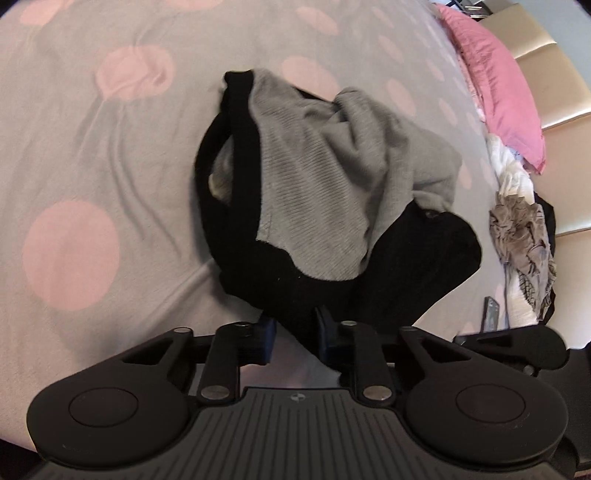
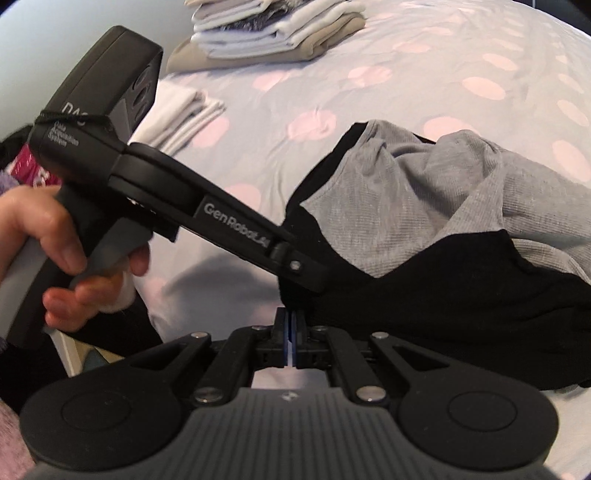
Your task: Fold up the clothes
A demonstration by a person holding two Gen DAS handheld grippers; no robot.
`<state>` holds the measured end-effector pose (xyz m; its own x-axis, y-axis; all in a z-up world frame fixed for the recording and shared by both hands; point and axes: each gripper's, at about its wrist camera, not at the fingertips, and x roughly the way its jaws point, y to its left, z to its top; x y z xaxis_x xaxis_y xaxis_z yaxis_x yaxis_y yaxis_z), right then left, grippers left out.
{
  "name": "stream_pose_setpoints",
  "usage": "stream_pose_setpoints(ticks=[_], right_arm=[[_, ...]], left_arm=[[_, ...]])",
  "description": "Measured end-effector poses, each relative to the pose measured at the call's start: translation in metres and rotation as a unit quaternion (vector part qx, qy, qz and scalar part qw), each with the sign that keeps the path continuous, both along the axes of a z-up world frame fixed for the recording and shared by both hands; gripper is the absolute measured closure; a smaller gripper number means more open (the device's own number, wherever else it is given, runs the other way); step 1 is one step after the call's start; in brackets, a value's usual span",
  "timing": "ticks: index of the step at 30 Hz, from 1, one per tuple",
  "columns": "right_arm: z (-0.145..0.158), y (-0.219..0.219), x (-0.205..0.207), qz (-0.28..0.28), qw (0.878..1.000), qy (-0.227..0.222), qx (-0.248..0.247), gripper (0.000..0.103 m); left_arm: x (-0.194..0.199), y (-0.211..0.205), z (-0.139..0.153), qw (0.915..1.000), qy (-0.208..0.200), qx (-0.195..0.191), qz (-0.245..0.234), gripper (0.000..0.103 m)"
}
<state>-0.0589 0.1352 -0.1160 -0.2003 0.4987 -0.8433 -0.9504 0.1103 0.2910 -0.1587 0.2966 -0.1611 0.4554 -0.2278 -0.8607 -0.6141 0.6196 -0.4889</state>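
Both grippers' fingers pinch the rumpled grey-and-black garment's black hem on the bedsheet.

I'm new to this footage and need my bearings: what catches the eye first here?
A crumpled grey and black garment lies mid-bed on the grey sheet with pink dots, its black edge reaching between the left gripper fingers and up to the shut right gripper. Behind it, stacks of folded laundry sit on the bed in the right wrist view. A pink pillow lies at the bed's far right edge in the left wrist view.
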Motion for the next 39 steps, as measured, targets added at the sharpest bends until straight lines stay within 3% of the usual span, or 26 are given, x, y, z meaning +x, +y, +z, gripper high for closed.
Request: stream_pose_setpoints(ticks=[2, 4, 6, 10, 13, 15, 18, 23, 26, 28, 29, 30, 31, 35, 39], right_arm=[[0.0, 0.001, 0.002, -0.001, 1.0, -0.004, -0.001, 0.096], [0.002, 0.001, 0.0, 0.005, 1.0, -0.021, 0.005, 0.088], [0.006, 0.002, -0.007, 0.02, 0.999, -0.042, 0.019, 0.058], [0.01, 0.003, -0.021, 0.05, 0.995, -0.078, 0.045, 0.058], [0.009, 0.004, -0.025, 0.047, 0.993, -0.093, 0.059, 0.058], [0.007, 0.007, -0.025, 0.04, 0.992, -0.096, 0.066, 0.058], [0.0, 0.017, -0.027, 0.037, 0.993, -0.099, 0.06, 0.058], [-0.015, 0.032, -0.04, 0.058, 0.989, -0.127, 0.041, 0.052], [-0.026, 0.039, -0.046, 0.066, 0.984, -0.16, 0.031, 0.05], [-0.035, 0.043, -0.048, 0.072, 0.98, -0.185, 0.026, 0.053], [-0.037, 0.044, -0.047, 0.072, 0.979, -0.192, 0.024, 0.064], [-0.038, 0.044, -0.045, 0.069, 0.978, -0.194, 0.02, 0.085], [-0.038, 0.044, -0.042, 0.063, 0.979, -0.195, 0.017, 0.095], [-0.01, 0.035, -0.017, 0.006, 0.978, -0.205, 0.029, 0.099], [0.024, 0.012, 0.027, -0.091, 0.974, -0.205, 0.036, 0.099]], left_arm=[[-0.004, 0.0, -0.001, 1.0, -0.001, 0.001, 0.002, 0.089], [-0.007, 0.001, -0.001, 0.9999, -0.009, -0.003, 0.004, 0.089], [-0.006, 0.001, 0.002, 0.9998, -0.02, -0.002, 0.001, 0.089], [-0.002, 0.003, 0.012, 0.9995, -0.028, 0.012, 0.002, 0.089], [0.0, 0.005, 0.023, 0.9986, -0.027, 0.045, -0.003, 0.089], [0.0, 0.01, 0.026, 0.9985, -0.028, 0.047, -0.001, 0.089], [-0.004, 0.018, 0.027, 0.9988, -0.031, 0.035, 0.013, 0.084], [-0.004, 0.025, 0.032, 0.9974, -0.016, 0.07, 0.013, 0.079], [-0.006, 0.031, 0.033, 0.9973, -0.019, 0.068, 0.021, 0.076], [-0.007, 0.036, 0.034, 0.9968, -0.025, 0.071, 0.027, 0.075], [-0.008, 0.038, 0.035, 0.9963, -0.029, 0.075, 0.03, 0.075], [-0.009, 0.039, 0.037, 0.9958, -0.032, 0.079, 0.033, 0.075], [-0.009, 0.041, 0.039, 0.9953, -0.035, 0.084, 0.032, 0.075], [-0.011, 0.045, 0.046, 0.9931, -0.045, 0.102, 0.035, 0.075], [-0.011, 0.045, 0.049, 0.9906, -0.052, 0.123, 0.029, 0.075]])
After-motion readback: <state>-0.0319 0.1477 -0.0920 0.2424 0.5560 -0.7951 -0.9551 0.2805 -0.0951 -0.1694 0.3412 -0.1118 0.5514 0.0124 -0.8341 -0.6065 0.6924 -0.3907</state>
